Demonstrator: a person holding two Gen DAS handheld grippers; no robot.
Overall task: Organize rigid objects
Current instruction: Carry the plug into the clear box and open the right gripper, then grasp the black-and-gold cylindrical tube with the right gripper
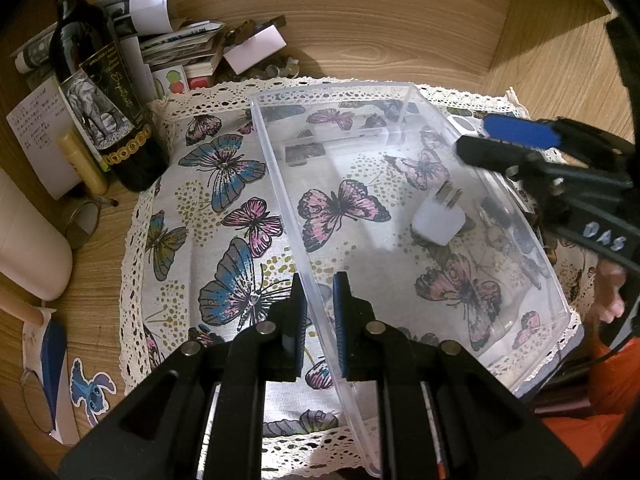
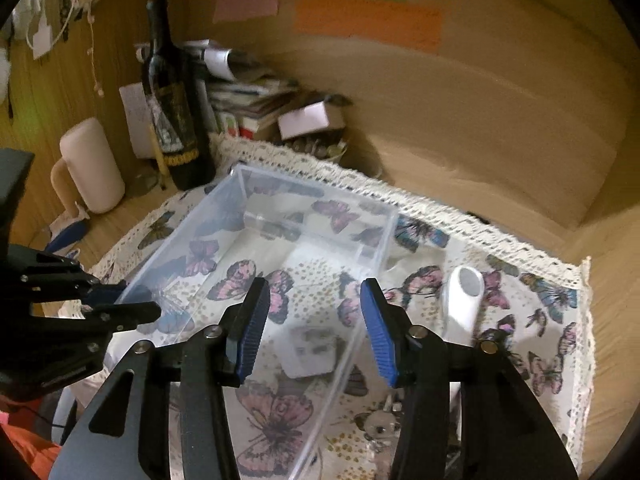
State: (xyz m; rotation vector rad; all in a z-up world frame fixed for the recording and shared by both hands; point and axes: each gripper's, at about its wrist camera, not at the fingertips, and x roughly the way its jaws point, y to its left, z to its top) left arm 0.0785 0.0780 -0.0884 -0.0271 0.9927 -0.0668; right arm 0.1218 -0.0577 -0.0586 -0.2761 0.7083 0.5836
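Left gripper clamps clear bin wall.

my left gripper and right gripper are matte black linkages with round silver pins and ribbed blue pads. handwritten white letters mark the right gripper's body. my sleeve is bright orange.
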